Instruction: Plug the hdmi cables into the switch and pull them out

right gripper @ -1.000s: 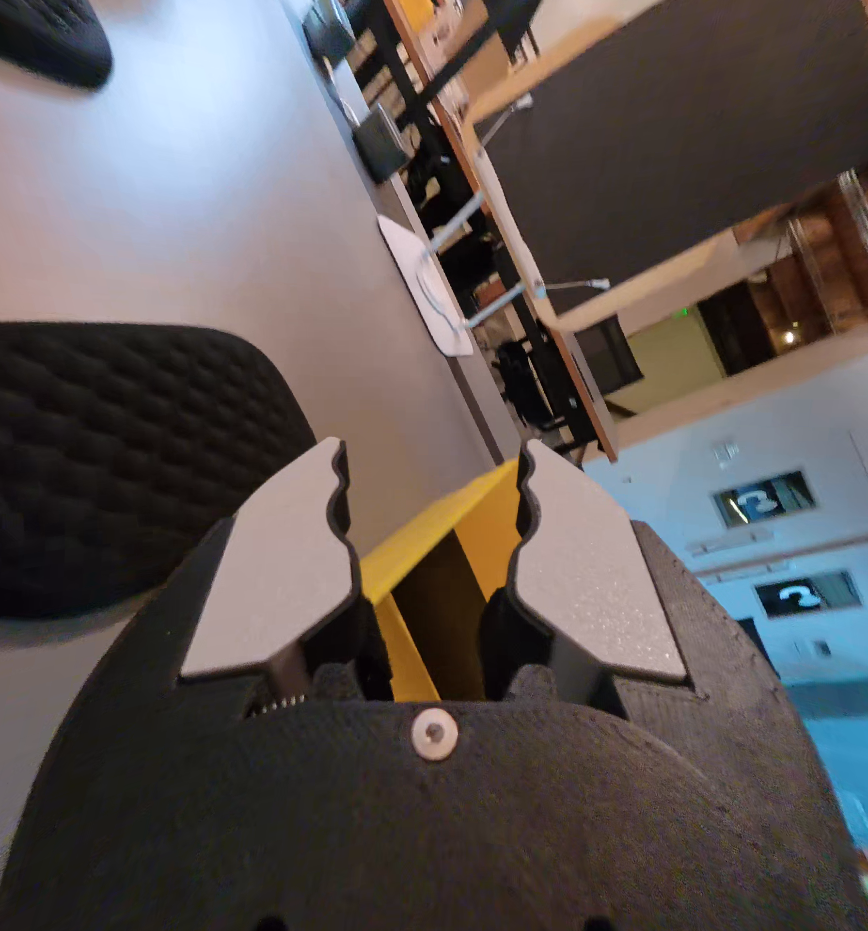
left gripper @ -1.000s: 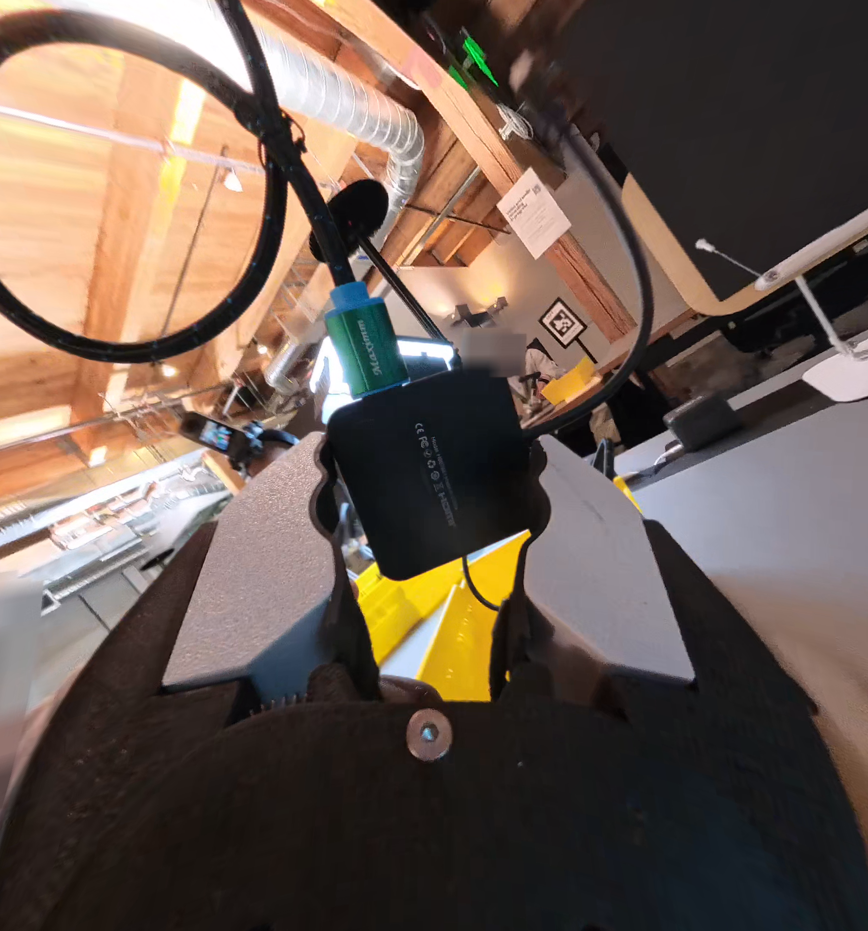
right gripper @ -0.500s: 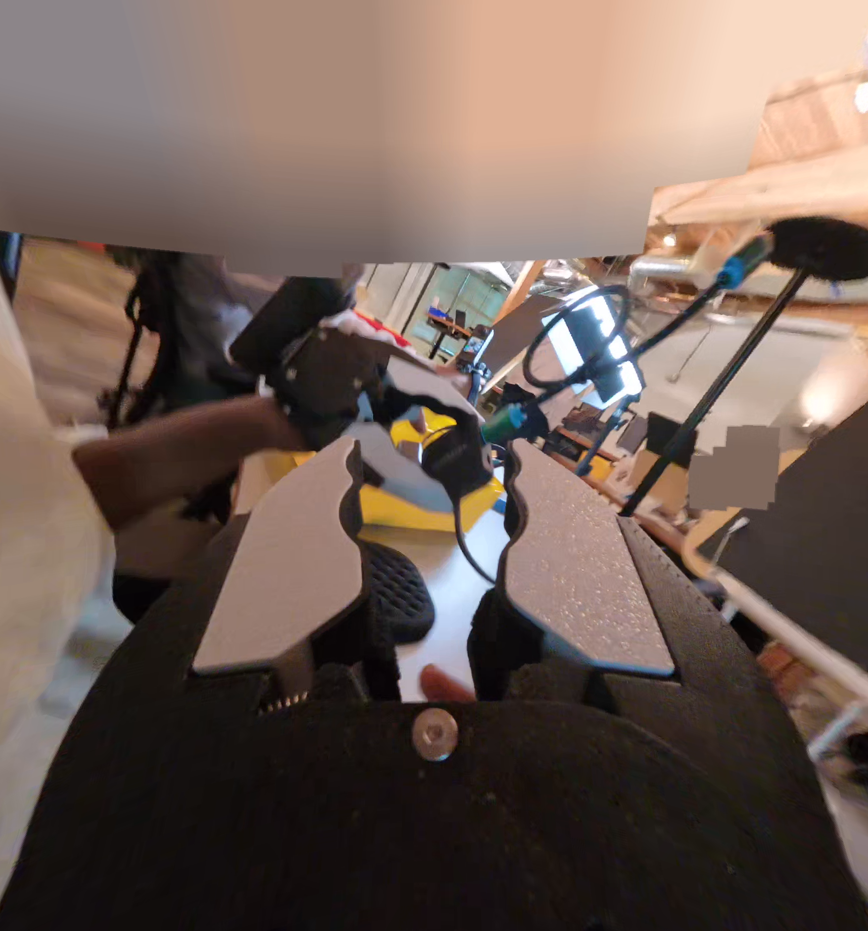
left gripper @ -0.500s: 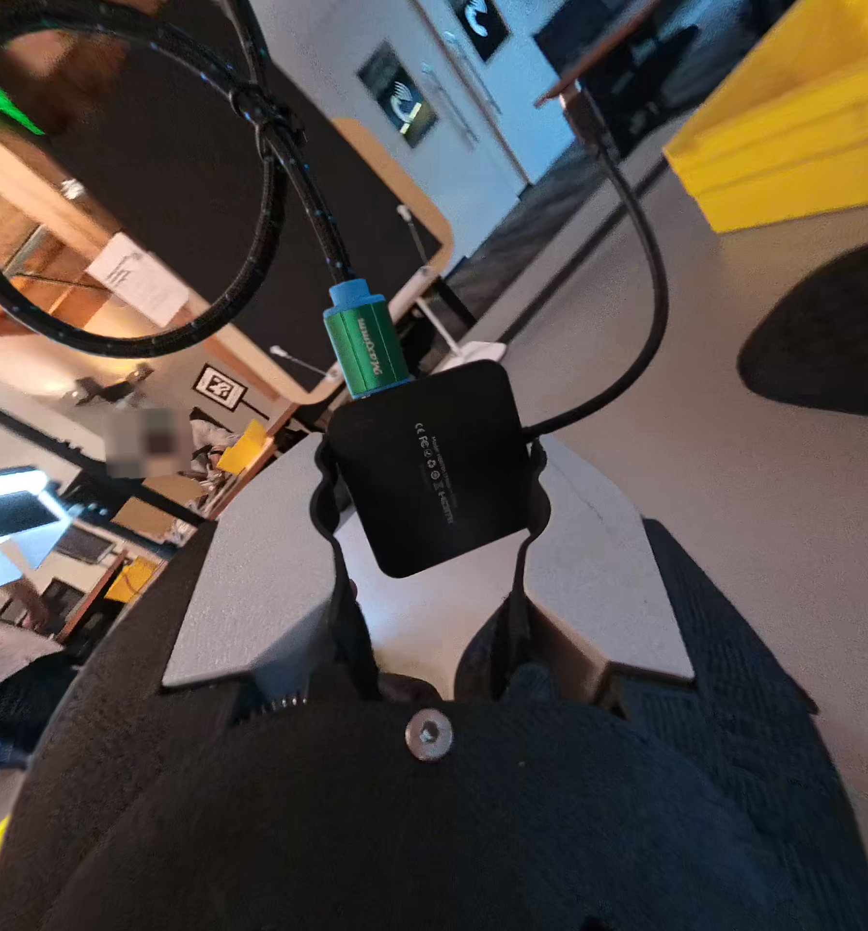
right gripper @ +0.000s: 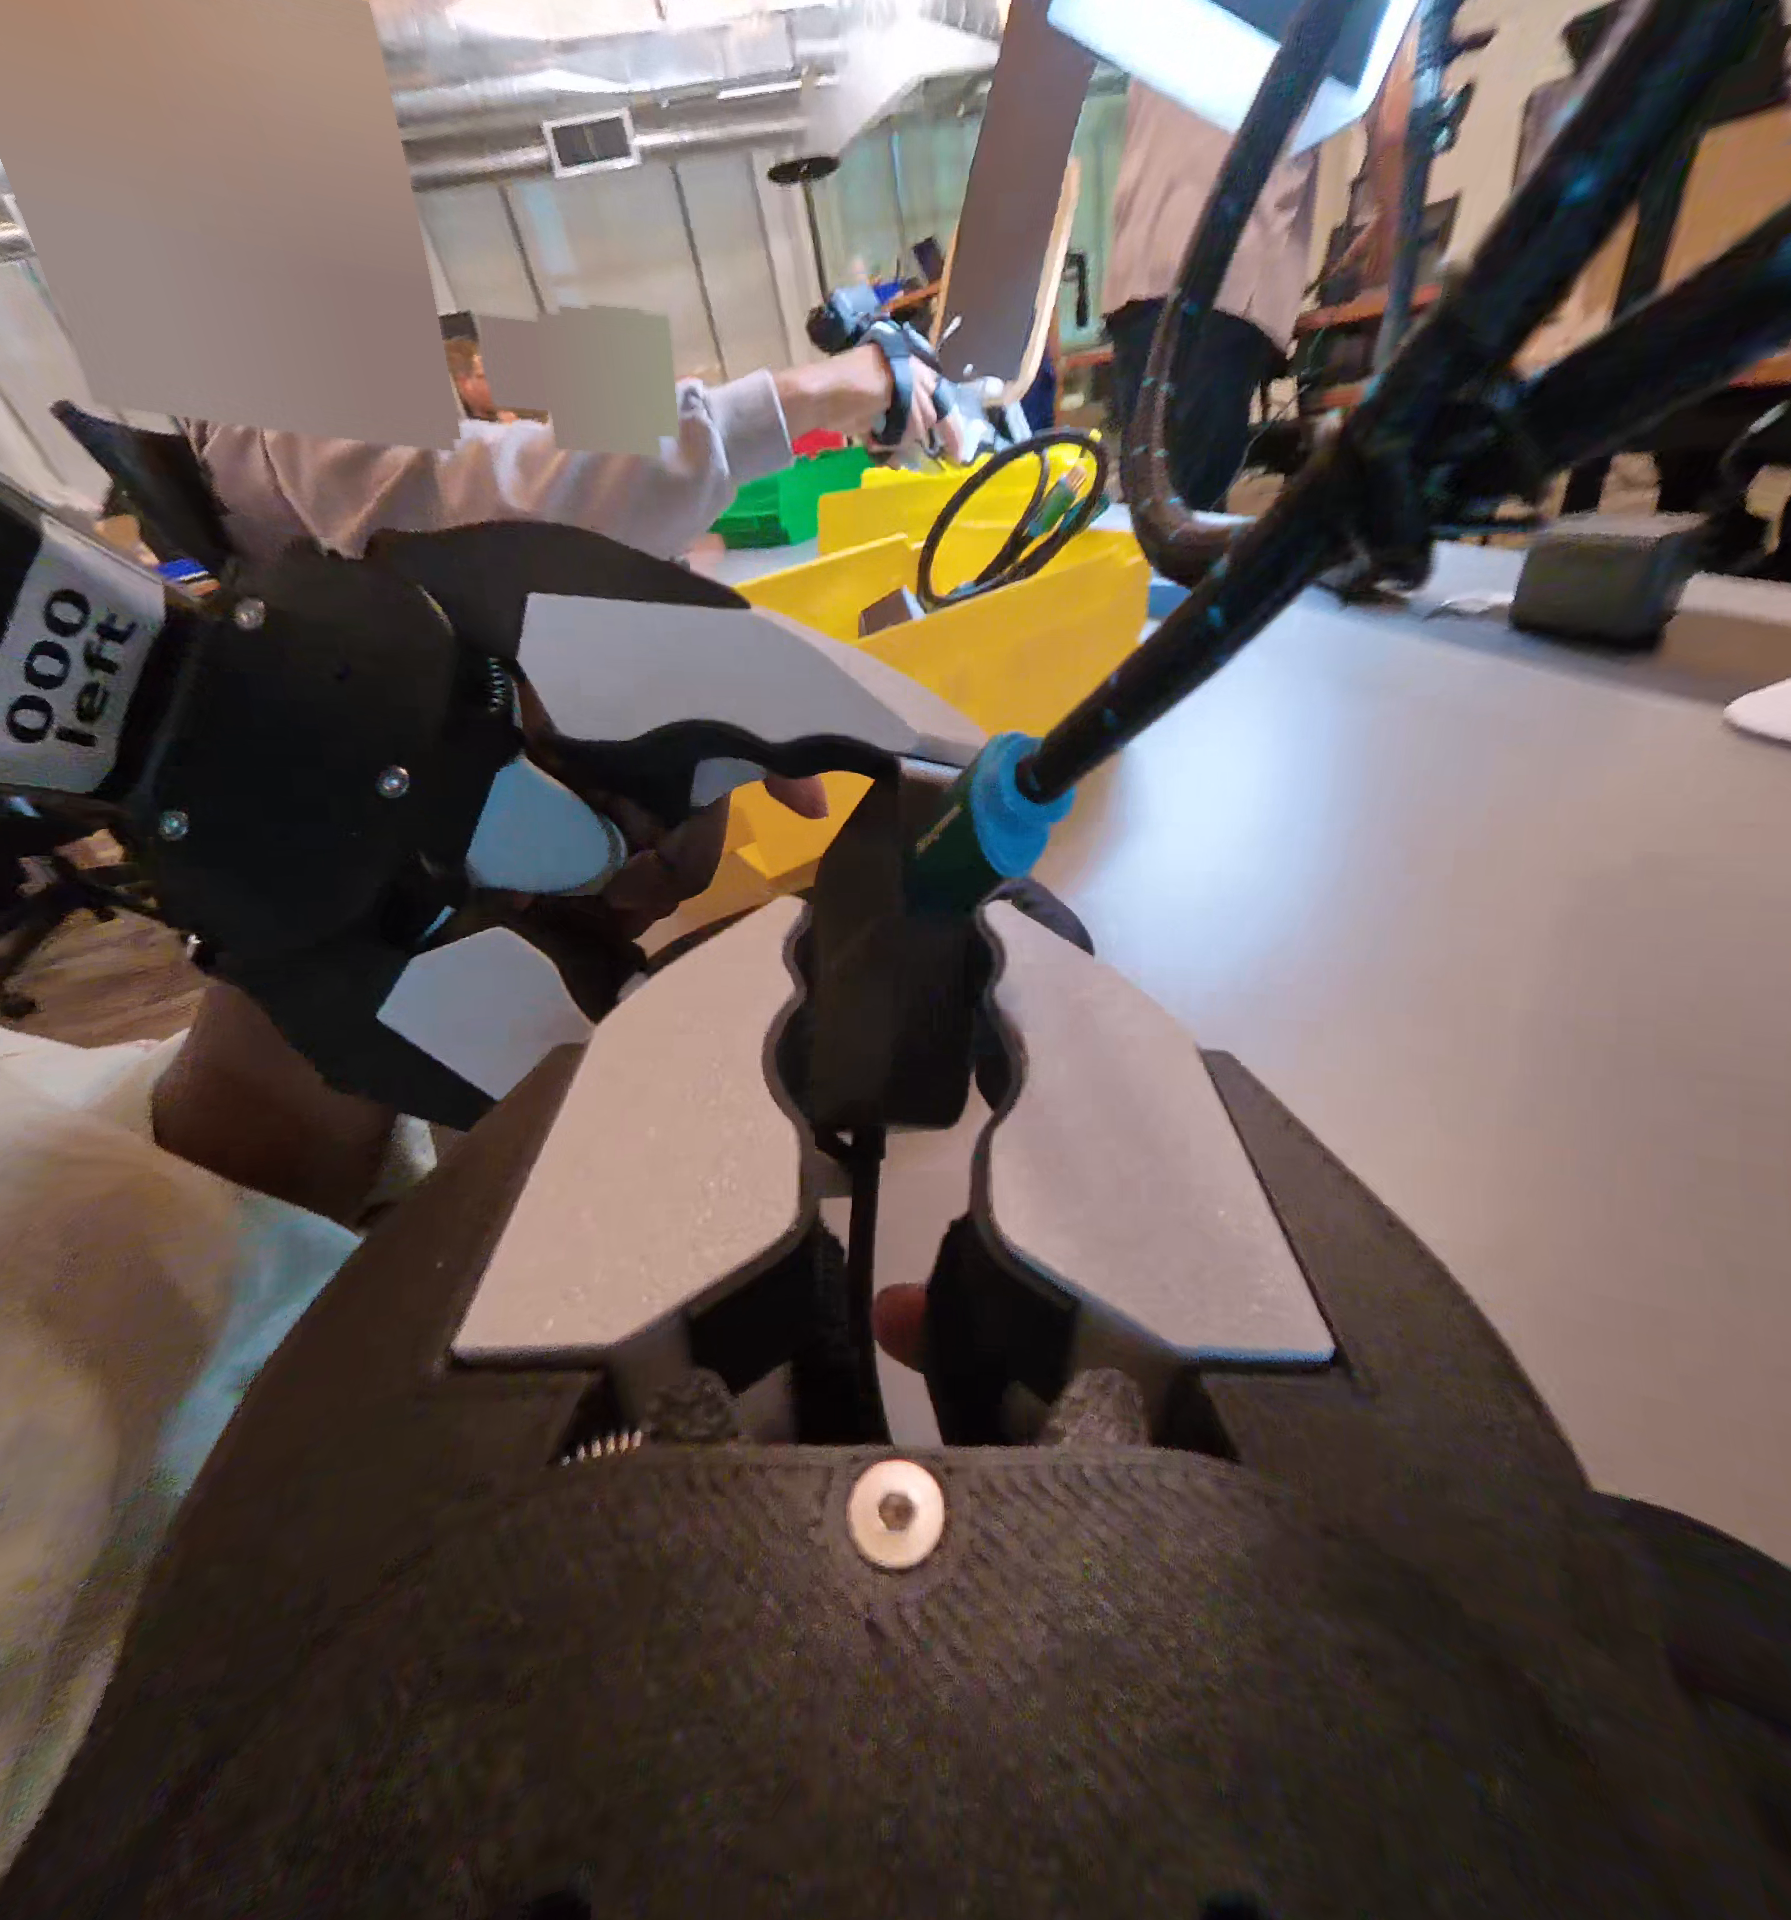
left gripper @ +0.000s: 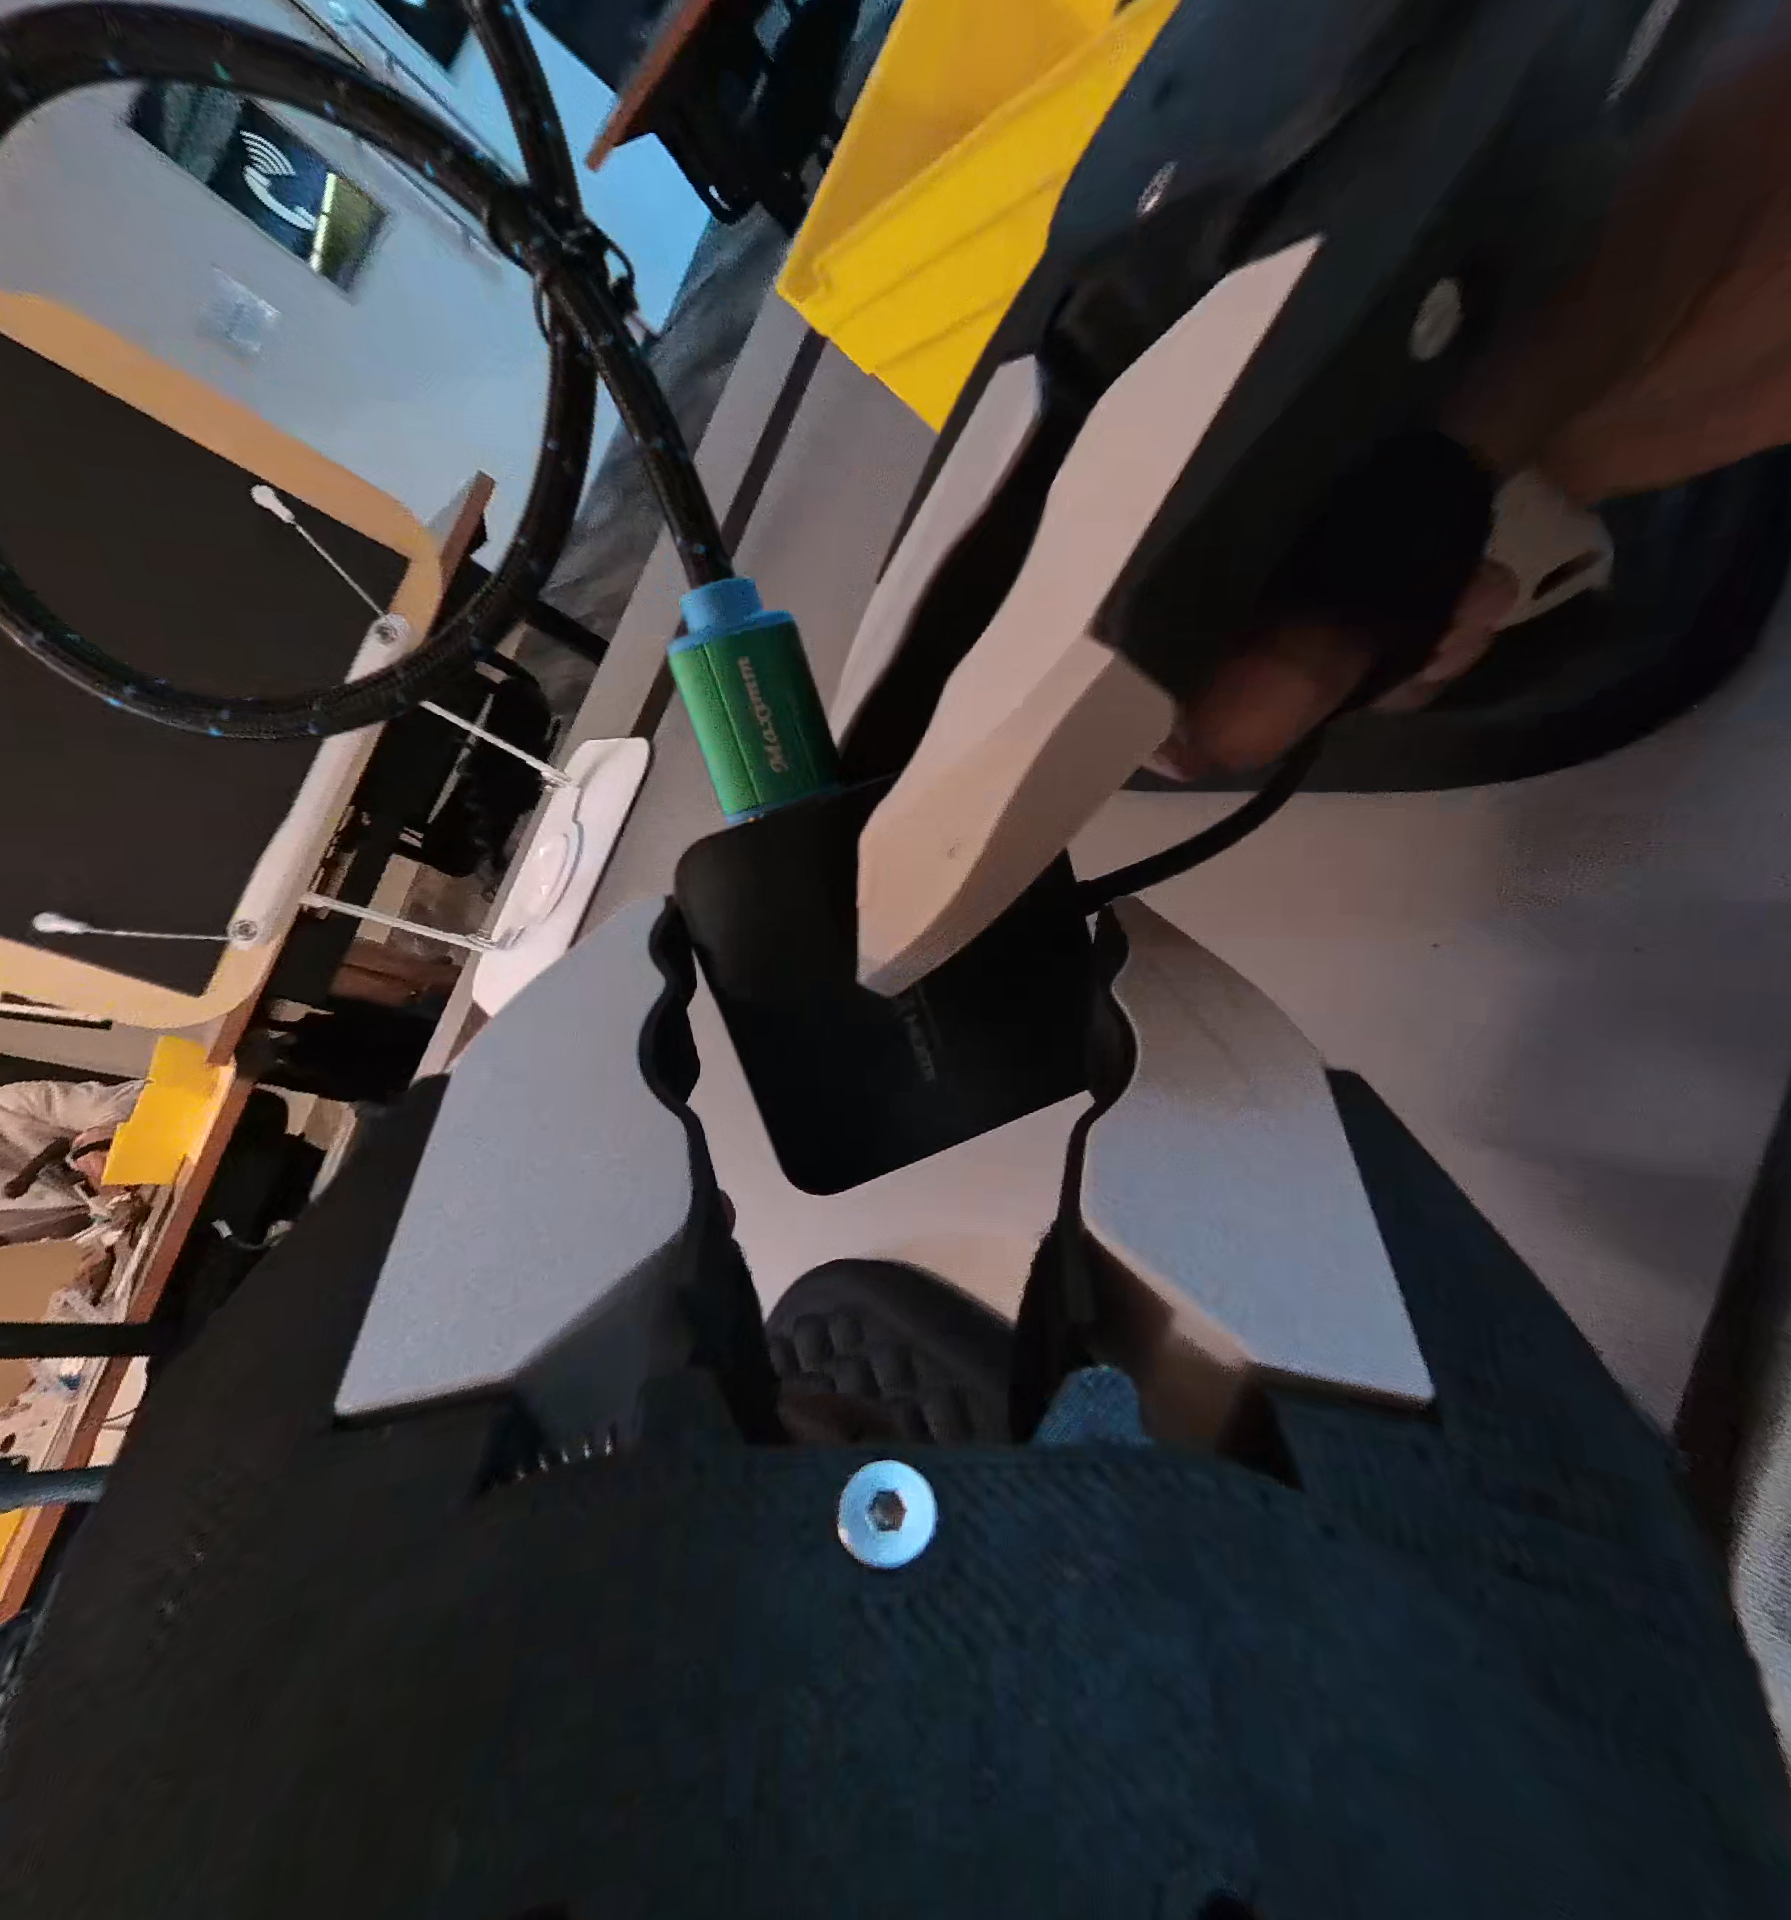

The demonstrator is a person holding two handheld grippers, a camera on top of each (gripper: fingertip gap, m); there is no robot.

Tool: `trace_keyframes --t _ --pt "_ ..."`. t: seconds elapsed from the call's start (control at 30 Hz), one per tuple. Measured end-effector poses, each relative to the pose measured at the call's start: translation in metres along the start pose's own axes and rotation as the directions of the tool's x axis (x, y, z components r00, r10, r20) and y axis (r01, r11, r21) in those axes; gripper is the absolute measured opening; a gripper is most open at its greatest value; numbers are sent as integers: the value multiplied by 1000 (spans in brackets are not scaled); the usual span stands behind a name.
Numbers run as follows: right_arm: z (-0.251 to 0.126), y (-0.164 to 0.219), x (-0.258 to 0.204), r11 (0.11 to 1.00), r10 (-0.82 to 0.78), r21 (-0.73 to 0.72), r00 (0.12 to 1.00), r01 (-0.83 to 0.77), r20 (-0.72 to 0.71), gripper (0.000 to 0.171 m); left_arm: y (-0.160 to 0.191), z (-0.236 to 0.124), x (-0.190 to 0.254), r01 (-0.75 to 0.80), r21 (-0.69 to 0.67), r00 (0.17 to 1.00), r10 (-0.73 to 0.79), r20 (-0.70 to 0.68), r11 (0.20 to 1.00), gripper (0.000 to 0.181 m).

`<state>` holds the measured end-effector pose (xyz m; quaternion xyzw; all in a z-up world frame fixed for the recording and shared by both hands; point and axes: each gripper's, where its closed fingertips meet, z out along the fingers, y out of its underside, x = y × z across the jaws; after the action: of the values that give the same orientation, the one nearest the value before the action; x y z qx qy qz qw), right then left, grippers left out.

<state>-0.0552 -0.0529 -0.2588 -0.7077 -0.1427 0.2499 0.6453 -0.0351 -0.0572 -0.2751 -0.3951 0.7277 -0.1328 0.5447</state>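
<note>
Left tongs (left gripper: 889, 1023) clamped narrow on the black switch (left gripper: 901, 1049), gripping its two side edges, box held clear above the grey tabletop (left gripper: 1493, 987). Right tongs (right gripper: 889, 1023) closed across the same switch (right gripper: 886, 997) from its flat faces, seen edge-on between the grey fingers (right gripper: 683, 1132) in the right wrist view; in the left wrist view, right tongs (left gripper: 906, 904) reaching in from upper right with one grey finger laid over the top face of the box, a bare hand (left gripper: 1649, 260) behind them. Left tongs (right gripper: 849, 774) visible in the right wrist view too, coming in from the left, black body with a white label. Green plug with blue collar (left gripper: 751, 717) seated in the far edge of the switch, just beside the right finger; same plug (right gripper: 974, 826) angled up to the right in the other view. Black braided cable (left gripper: 247, 416) rising from the plug and curling into a wide loop overhead. Thin black lead (left gripper: 1213, 831) leaving the switch on the right side, also hanging down between the right fingers (right gripper: 865, 1247). Farther off, yellow bins (right gripper: 984, 634) on the tabletop, one holding a coiled cable (right gripper: 1016, 520); a dark small box (right gripper: 1608, 577) at the far right; a person's sleeve (right gripper: 517, 468) stretched out behind the bins.
</note>
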Motion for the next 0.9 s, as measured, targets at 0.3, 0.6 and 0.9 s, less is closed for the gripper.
trace_keyframes --t 0.3,0.6,0.9 --pt "-3 -1 2 995 78 51 995 -81 63 16 -3 1 1 -13 46 1000 13 -2 999 74" --pt "-30 -35 -4 966 68 238 986 -104 154 15 -44 -30 -26 656 501 755 -489 -438 565 66" --pt "-29 -44 -27 949 67 275 952 -153 298 15 -57 -39 -5 826 424 553 -393 -735 372 14"
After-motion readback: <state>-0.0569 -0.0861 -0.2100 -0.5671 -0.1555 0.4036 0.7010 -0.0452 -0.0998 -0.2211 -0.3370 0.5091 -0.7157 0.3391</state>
